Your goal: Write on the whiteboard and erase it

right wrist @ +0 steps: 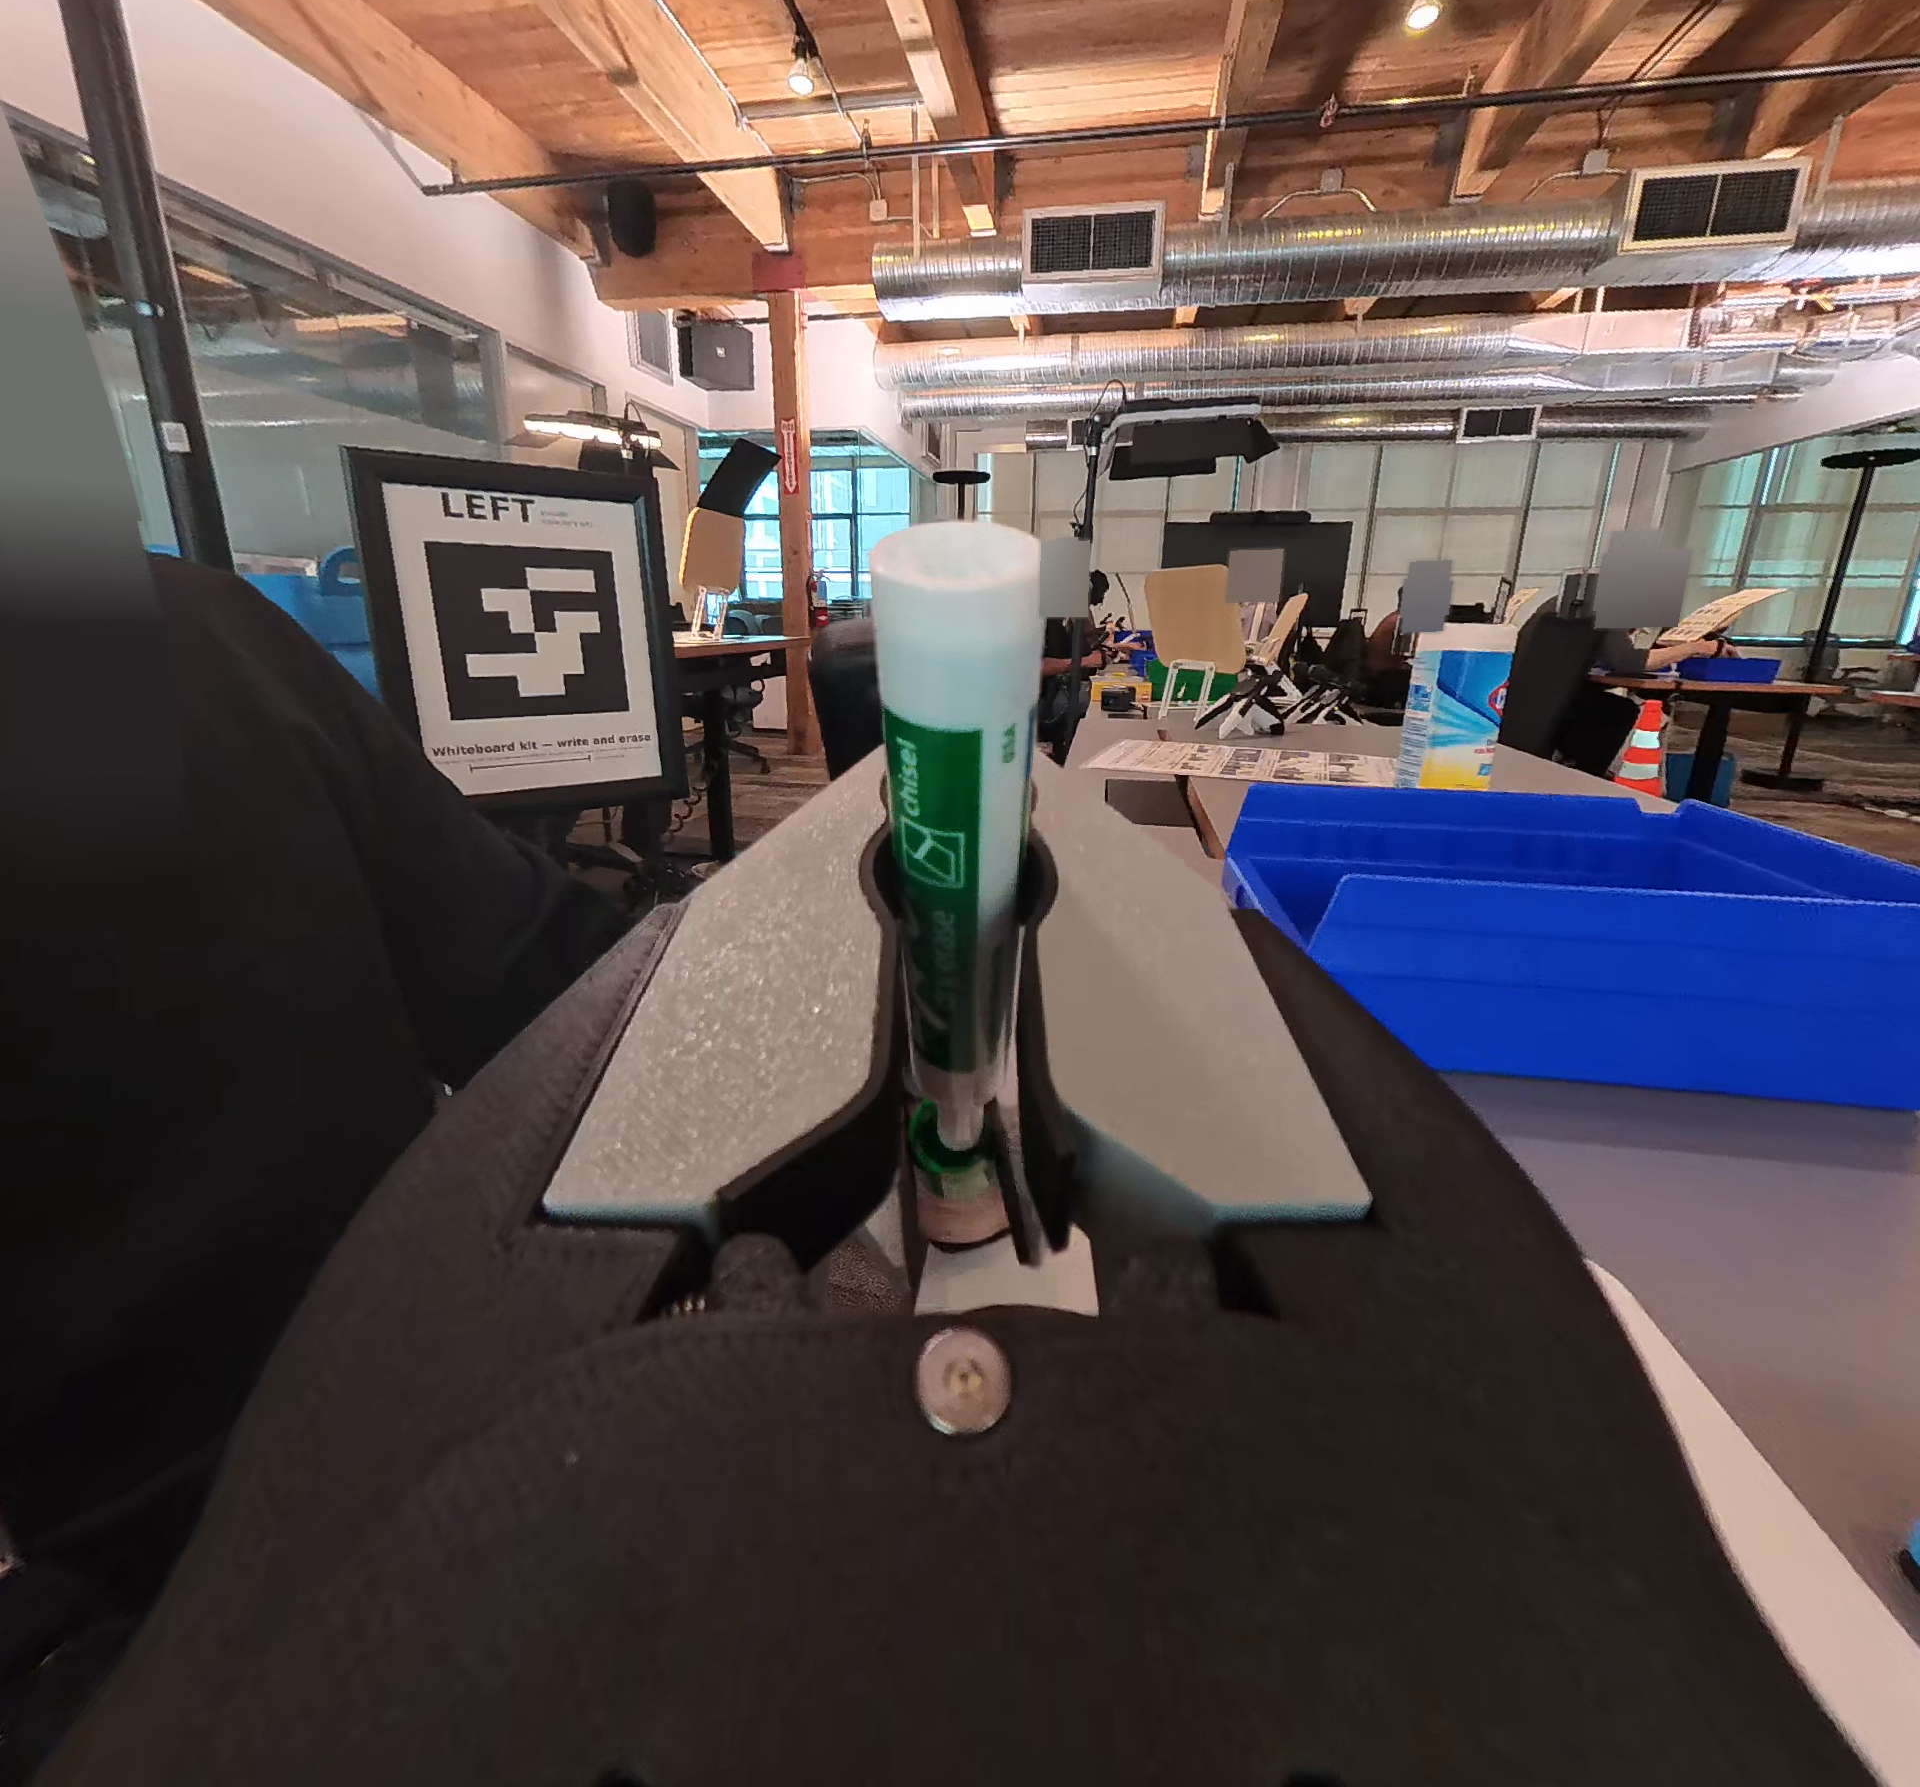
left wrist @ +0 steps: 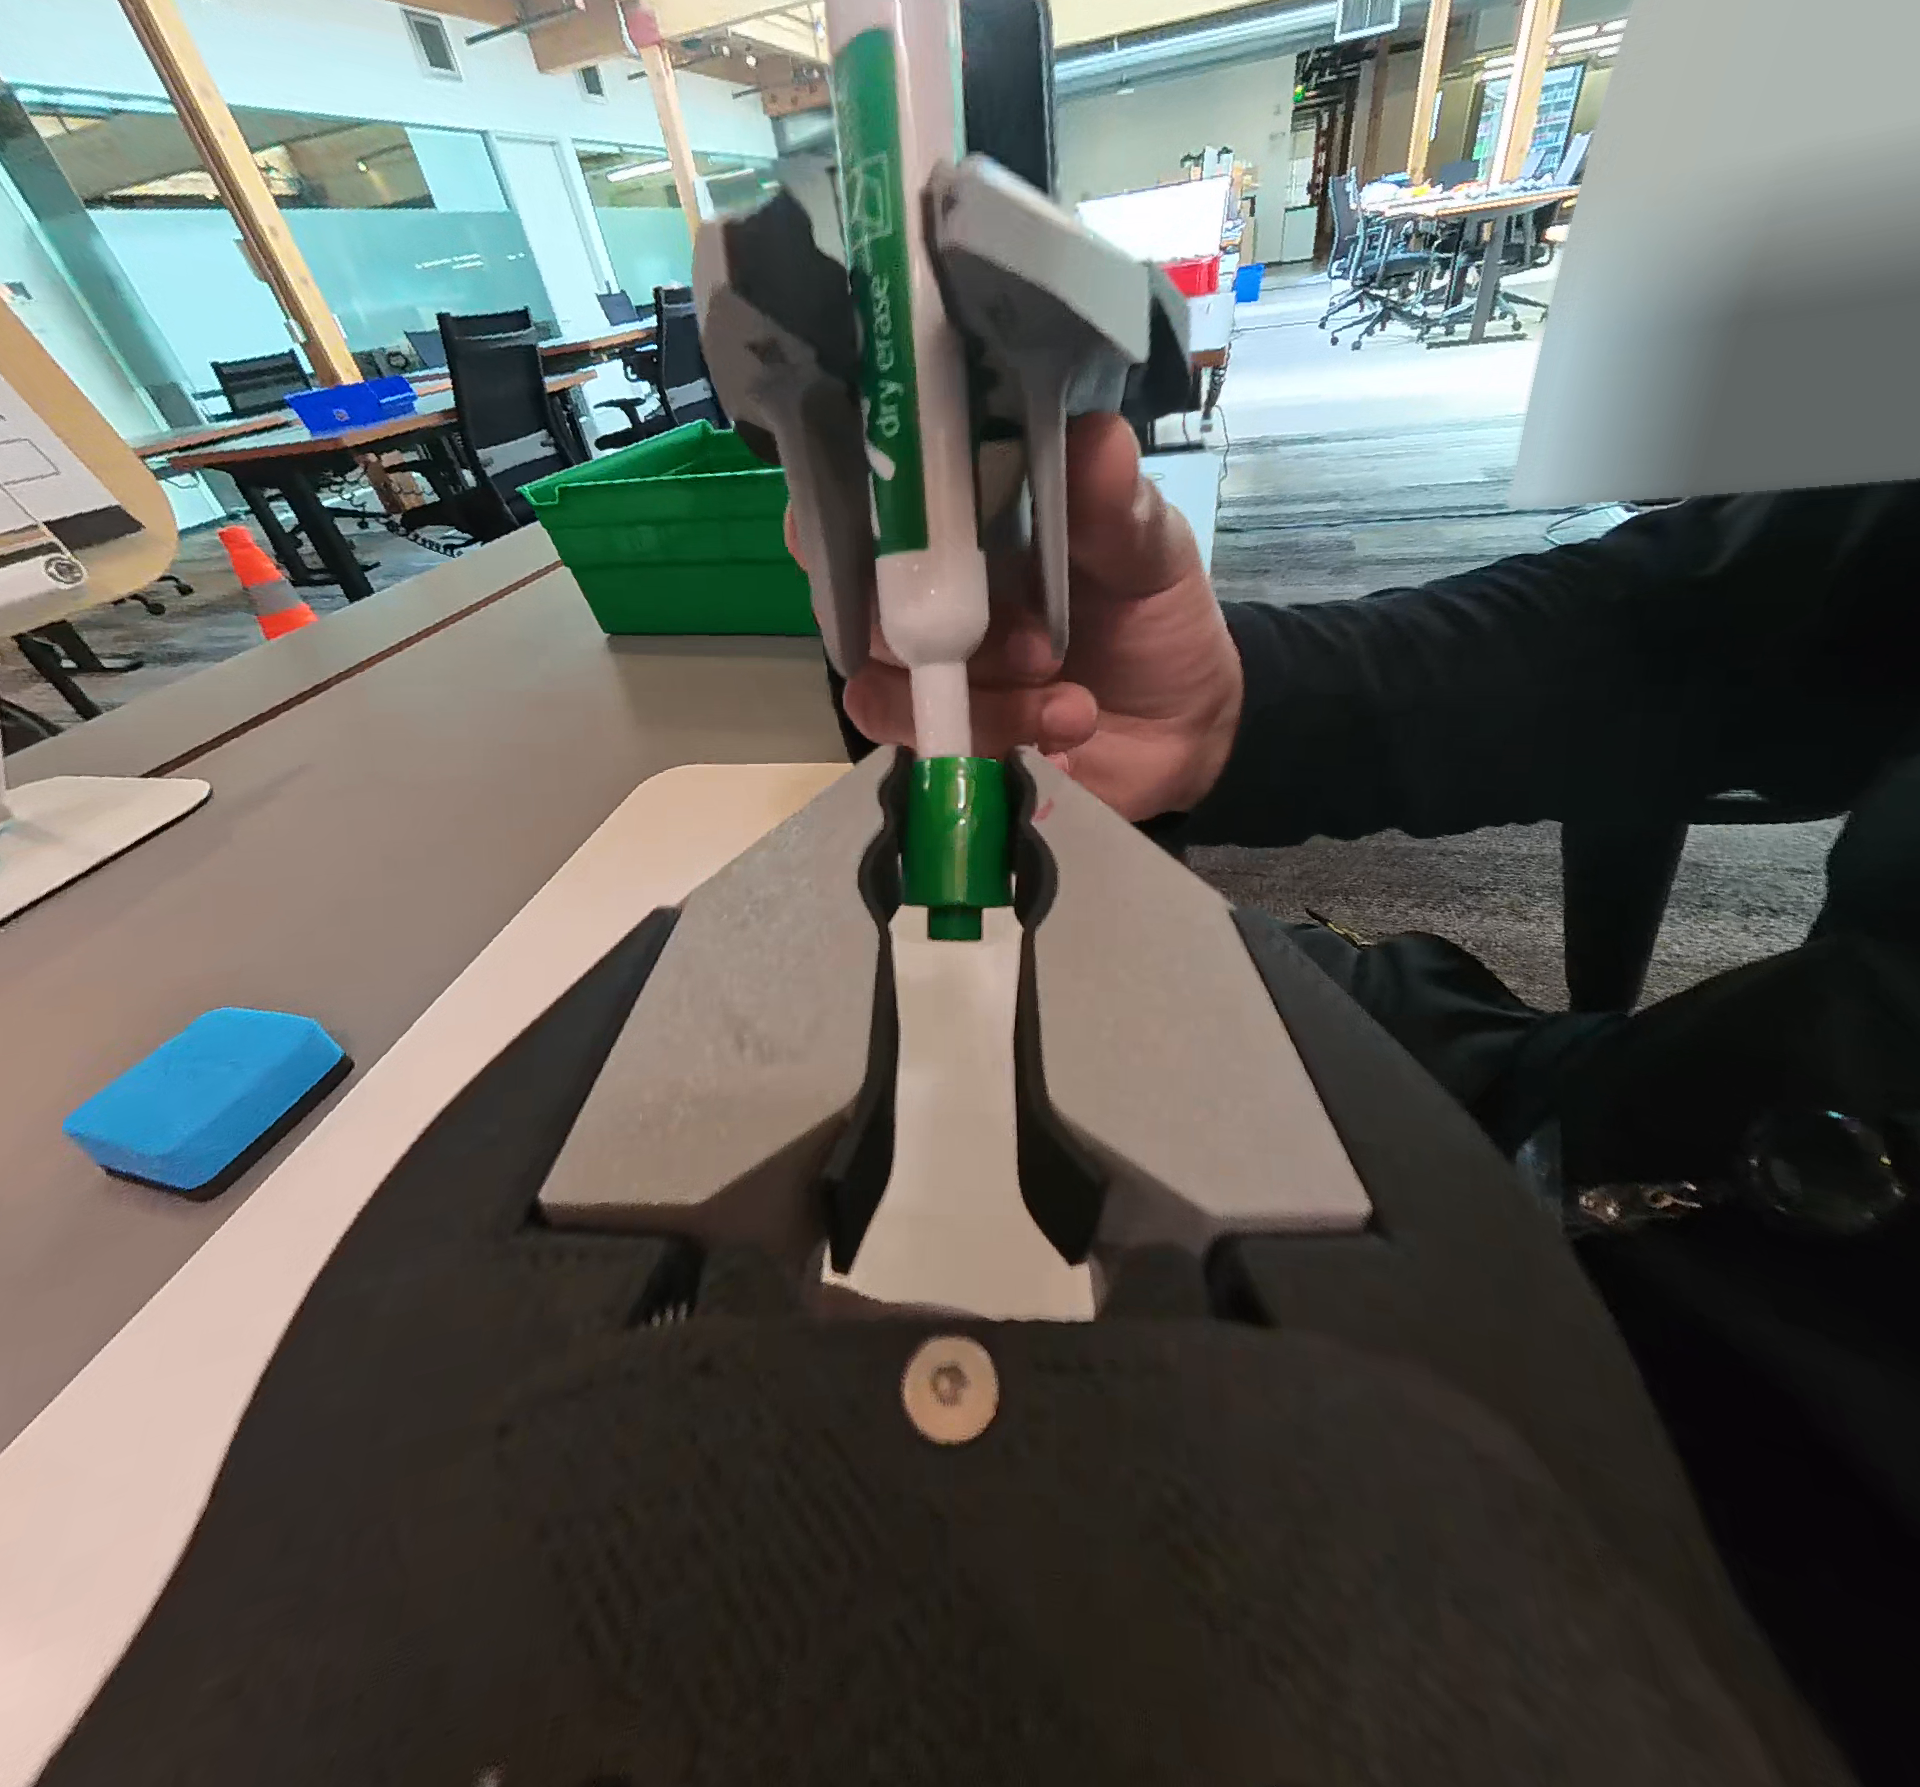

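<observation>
With the left gripper clamped on the green cap and the right gripper clamped on the marker barrel, above the whiteboard, the uncapping likely goes best by pulling straight along the marker's axis without twisting sideways.

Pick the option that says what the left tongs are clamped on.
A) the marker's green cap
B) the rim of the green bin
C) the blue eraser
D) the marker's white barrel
A: the left tongs press both pads on the green cap, while the right tongs hold the marker by its barrel above it; the blue eraser lies untouched on the table.
</observation>
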{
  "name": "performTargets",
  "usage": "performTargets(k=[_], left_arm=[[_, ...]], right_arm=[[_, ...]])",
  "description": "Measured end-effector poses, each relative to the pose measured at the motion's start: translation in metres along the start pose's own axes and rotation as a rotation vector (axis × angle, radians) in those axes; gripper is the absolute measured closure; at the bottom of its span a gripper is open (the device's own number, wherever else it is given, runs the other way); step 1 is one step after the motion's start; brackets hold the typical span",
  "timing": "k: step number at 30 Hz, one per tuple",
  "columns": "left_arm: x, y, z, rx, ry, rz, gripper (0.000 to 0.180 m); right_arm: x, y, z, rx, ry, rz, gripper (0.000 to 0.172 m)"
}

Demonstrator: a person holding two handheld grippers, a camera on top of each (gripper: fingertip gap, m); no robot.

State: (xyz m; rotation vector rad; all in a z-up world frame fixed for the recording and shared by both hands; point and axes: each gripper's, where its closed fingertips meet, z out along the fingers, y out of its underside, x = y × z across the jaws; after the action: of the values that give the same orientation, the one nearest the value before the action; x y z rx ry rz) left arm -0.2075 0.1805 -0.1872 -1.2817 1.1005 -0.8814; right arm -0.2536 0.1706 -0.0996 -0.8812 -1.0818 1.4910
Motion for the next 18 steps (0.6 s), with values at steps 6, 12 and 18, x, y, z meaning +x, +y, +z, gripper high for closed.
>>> performTargets(k=[6, 12, 18], left_arm=[[-0.002, -0.013, -0.003, 0.065, -0.019, -0.031, 0.165], [-0.011, 0.001, -0.007, -0.026, -0.076, 0.047, 0.165], [-0.028, 0.029, -0.001, -0.21, -0.178, 0.176, 0.165]], right_arm=[[0.001, 0.003, -0.002, 0.027, -0.002, 0.026, 0.155], [0.012, 0.03, -0.008, -0.172, 0.045, 0.085, 0.157], [0.027, 0.054, -0.022, -0.278, 0.121, 0.09, 0.157]])
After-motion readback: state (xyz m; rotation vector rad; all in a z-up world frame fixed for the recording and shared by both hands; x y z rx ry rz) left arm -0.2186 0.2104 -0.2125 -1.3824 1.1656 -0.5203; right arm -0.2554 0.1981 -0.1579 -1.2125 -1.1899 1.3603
